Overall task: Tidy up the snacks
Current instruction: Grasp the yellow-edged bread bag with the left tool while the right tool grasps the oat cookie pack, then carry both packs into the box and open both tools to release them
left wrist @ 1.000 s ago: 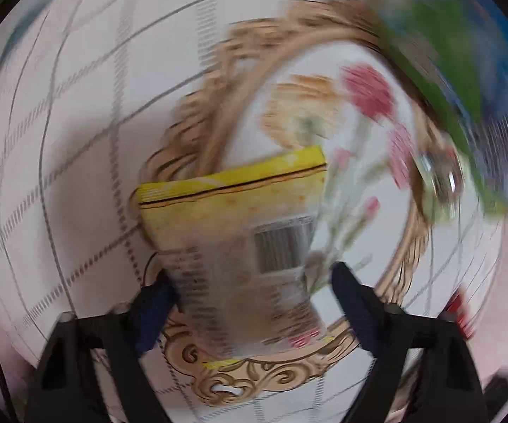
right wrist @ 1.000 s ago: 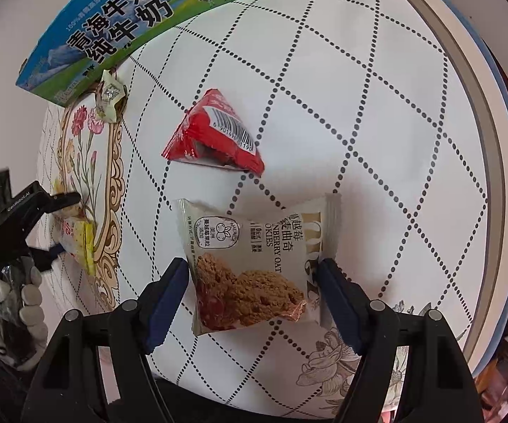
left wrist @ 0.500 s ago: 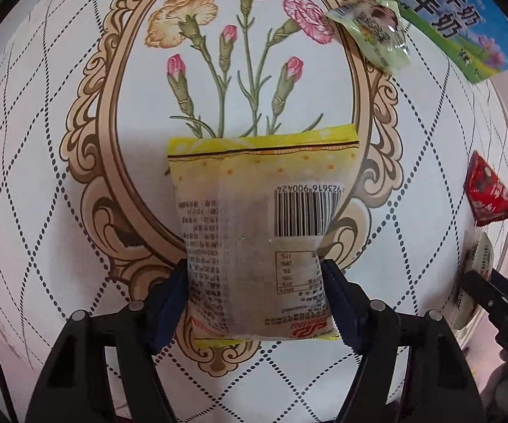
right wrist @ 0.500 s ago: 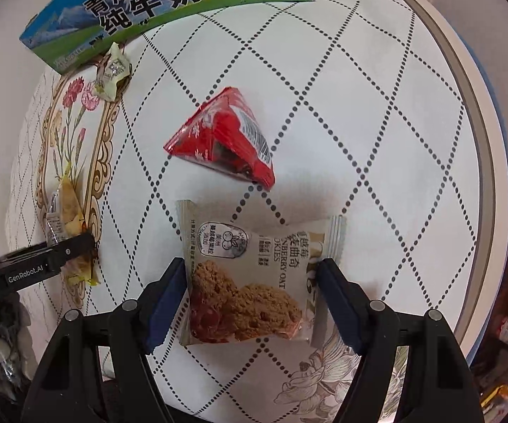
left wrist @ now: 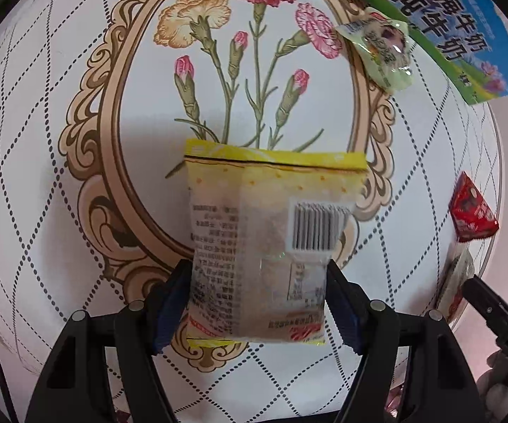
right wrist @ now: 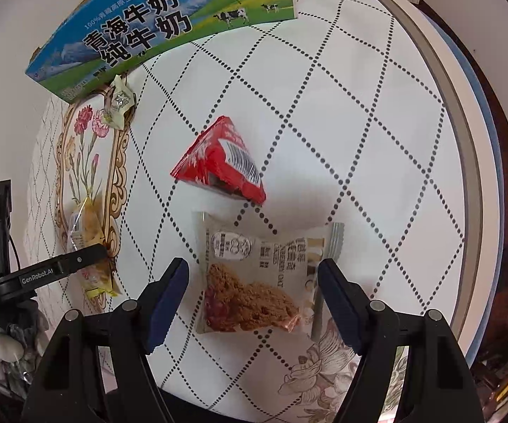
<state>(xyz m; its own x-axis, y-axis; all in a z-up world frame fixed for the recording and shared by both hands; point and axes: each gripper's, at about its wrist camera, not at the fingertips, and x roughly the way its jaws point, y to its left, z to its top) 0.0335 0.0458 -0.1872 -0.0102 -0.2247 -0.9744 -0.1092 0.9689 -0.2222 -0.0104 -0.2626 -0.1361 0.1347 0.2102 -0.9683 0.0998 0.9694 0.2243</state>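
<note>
My left gripper [left wrist: 257, 296] clamps the yellow snack packet [left wrist: 271, 239], both blue pads pressed against its sides, above the carnation print. My right gripper [right wrist: 254, 296] stands half open around the oat cookie packet [right wrist: 261, 278], pads clear of it. A red triangular packet [right wrist: 222, 165] lies at twelve o'clock from the cookie, a milk carton [right wrist: 155, 24] at eleven. The tablecloth [right wrist: 342, 112] is white with dotted diamonds.

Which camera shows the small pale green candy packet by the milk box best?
The left wrist view: the green packet is large there, its clear wrapper and print visible. The right wrist view shows it small and crumpled-looking, just below the milk box.
</note>
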